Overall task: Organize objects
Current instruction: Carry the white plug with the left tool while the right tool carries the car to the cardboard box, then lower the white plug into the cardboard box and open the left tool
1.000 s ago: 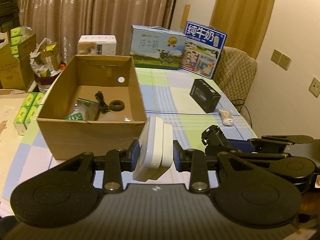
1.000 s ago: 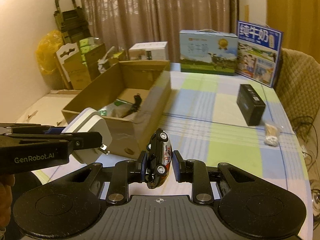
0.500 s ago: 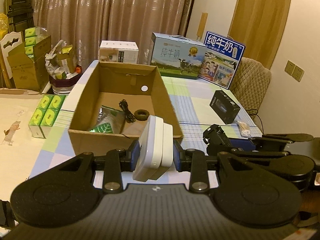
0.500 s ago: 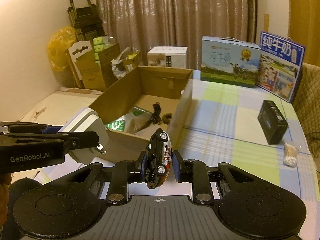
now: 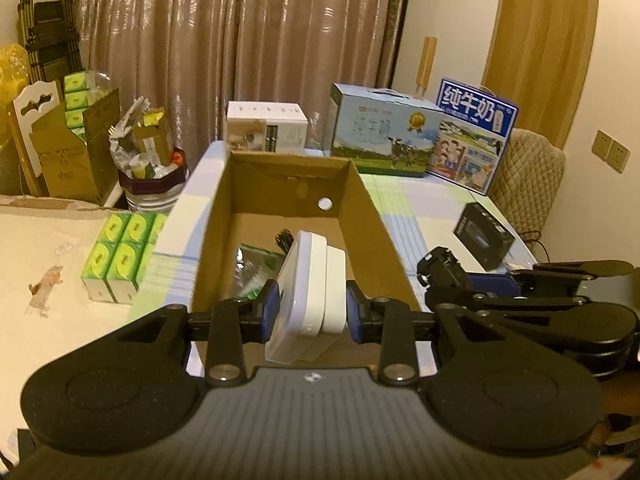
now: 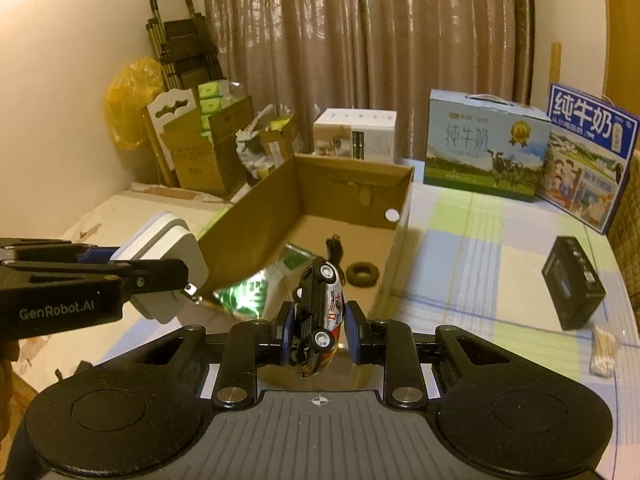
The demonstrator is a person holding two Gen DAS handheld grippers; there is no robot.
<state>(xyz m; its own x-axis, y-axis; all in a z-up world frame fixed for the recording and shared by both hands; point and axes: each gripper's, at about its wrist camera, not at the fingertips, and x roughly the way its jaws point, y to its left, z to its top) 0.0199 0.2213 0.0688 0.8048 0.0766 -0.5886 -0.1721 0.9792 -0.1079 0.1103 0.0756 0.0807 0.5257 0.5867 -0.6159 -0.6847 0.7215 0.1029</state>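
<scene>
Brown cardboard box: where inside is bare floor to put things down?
In the brown cardboard box, the far floor below the round hole is bare. The near half is crowded: green foil packet, black cable, dark rubber ring.

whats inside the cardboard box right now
Inside the cardboard box: a green foil packet, a black cable and a dark ring. The toy car hides the near floor.

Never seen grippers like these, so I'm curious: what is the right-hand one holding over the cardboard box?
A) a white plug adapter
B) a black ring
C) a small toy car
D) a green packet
C: the right gripper is shut on the toy car, pinched nose-up between its pads; the white adapter sits in the left gripper.
</scene>
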